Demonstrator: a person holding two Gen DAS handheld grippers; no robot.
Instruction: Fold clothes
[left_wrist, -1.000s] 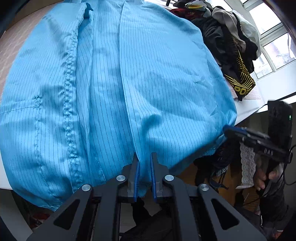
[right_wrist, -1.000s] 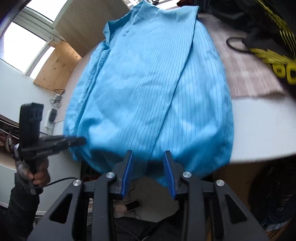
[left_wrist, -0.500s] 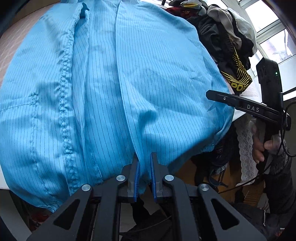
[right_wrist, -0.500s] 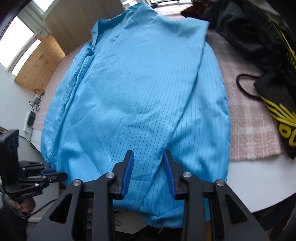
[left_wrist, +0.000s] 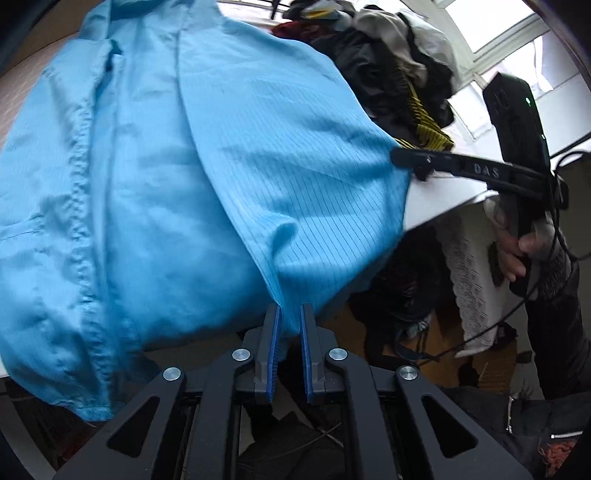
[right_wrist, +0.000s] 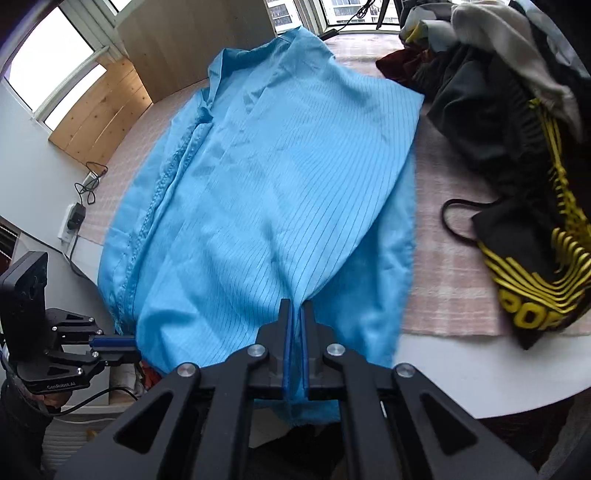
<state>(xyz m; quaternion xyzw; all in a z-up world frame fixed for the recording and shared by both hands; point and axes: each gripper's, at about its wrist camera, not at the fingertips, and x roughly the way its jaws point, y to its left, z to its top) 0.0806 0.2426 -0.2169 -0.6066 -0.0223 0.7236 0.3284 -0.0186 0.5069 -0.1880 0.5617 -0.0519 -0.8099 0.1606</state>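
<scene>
Left wrist view: your left gripper (left_wrist: 290, 325) is pinching the near hem of the blue striped garment (left_wrist: 166, 177), its blue pads closing on a fold of the fabric that is hanging just off the table (left_wrist: 443, 199) edge. From that pinch, the garment is stretching straight away from you, its long axis running forward along the gripper's own line toward the collar at the far end. Your right gripper (left_wrist: 400, 158) is showing at the right of this view, reaching in at the garment's right edge.

Right wrist view: your right gripper (right_wrist: 295, 321) is pressing together on the same near hem, further to the right, with cloth caught between the pads. Your left gripper (right_wrist: 122, 341) is appearing low at the left, meeting the hem's left corner. Both are sitting at the near end, so neither is closer to the far end; a fold would likely mean carrying this hem forward along the long axis.

Beyond the garment, a pile of dark clothes (right_wrist: 509, 122) with yellow stripes is lying just beside its right edge on a pink checked cloth (right_wrist: 443, 266).

Motion blur is softening the fabric near both grippers. The collar end is looking small and distorted, the hem below the table edge is partly hidden, and the exact depth of each grip is hard to judge.
</scene>
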